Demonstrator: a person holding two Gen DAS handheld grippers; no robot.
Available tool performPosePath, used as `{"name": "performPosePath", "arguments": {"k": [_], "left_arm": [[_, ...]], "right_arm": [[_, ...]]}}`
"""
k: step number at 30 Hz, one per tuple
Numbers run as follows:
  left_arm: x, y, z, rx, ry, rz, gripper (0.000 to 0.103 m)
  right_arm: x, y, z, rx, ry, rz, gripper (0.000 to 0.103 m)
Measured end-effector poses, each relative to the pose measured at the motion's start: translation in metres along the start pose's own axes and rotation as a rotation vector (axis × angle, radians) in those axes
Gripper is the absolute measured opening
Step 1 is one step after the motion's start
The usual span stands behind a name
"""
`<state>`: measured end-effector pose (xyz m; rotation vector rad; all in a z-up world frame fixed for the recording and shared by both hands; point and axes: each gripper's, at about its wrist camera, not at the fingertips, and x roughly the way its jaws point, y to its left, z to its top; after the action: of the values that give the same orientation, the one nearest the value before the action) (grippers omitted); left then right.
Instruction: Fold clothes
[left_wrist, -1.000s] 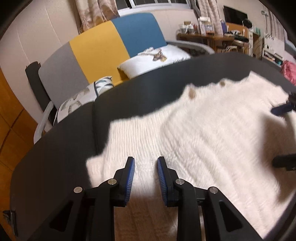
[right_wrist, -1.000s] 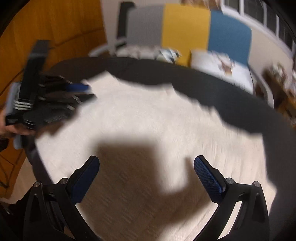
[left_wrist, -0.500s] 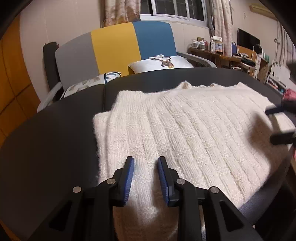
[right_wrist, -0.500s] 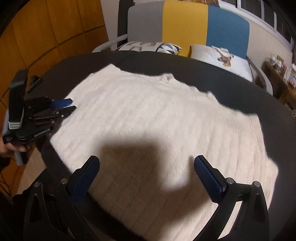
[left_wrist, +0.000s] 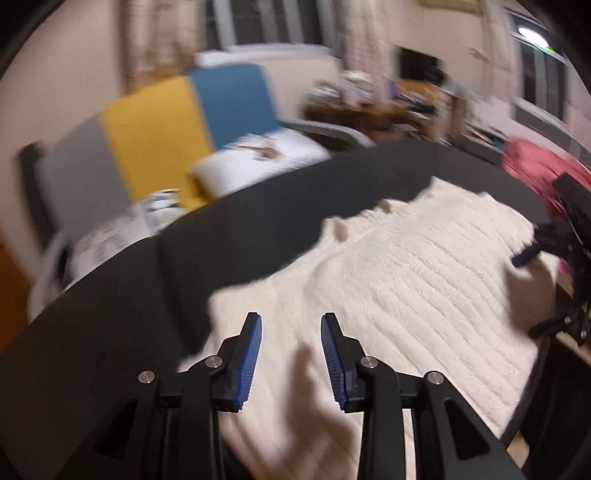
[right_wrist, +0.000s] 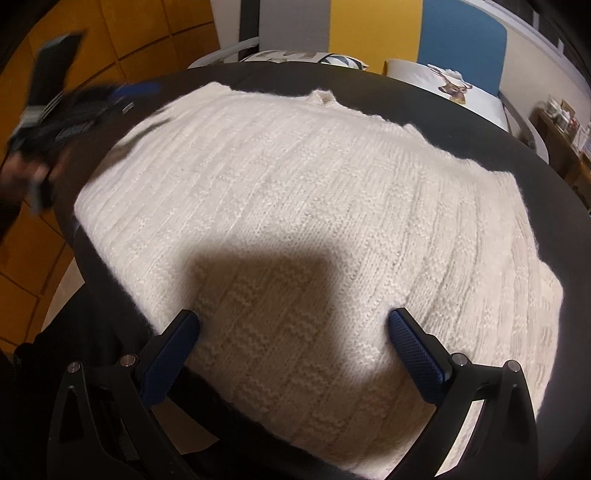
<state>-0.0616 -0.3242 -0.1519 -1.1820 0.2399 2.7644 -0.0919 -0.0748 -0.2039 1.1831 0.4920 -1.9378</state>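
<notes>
— What's on the table?

— A cream knitted sweater (right_wrist: 295, 192), ribbed and chunky; it lies flat on the dark round table (right_wrist: 498, 125); its near edge hangs slightly over the rim.

— Folded?

— Looks folded in at one side; hard to say.

A chunky cream knit sweater (right_wrist: 314, 192) lies on a smooth, matt black table (right_wrist: 480, 122).

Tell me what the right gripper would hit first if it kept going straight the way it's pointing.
Most likely the white knit sweater. The right gripper stands open and angled down over its near part on the black table, with nothing else between. How far above the knit it hangs is unclear.
</notes>
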Motion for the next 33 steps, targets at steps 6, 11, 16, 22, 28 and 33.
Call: {"name": "performPosePath", "arguments": {"k": [6,11,16,22,28,33], "left_arm": [[0.062,0.030,0.028,-0.018,0.211,-0.284,0.045],[0.076,0.021,0.028,-0.016,0.284,-0.312,0.048],[0.069,0.009,0.020,-0.041,0.227,-0.225,0.012],[0.056,0.008,0.019,-0.133,0.099,-0.098,0.005],[0.078,0.007,0.014,-0.165,0.086,0.014,0.010],[0.066,0.017,0.012,-0.234,0.056,-0.019,0.020]], "right_arm": [[-0.002,0.001,-0.002,-0.016,-0.020,0.013,0.103],[-0.002,-0.003,-0.001,-0.025,-0.026,0.011,0.103],[-0.005,0.001,0.000,-0.037,0.007,-0.012,0.103],[-0.021,0.001,0.013,-0.028,-0.055,-0.055,0.103],[-0.017,-0.022,0.042,0.008,-0.100,-0.146,0.103],[0.011,-0.037,0.029,0.083,-0.080,-0.126,0.103]]}}
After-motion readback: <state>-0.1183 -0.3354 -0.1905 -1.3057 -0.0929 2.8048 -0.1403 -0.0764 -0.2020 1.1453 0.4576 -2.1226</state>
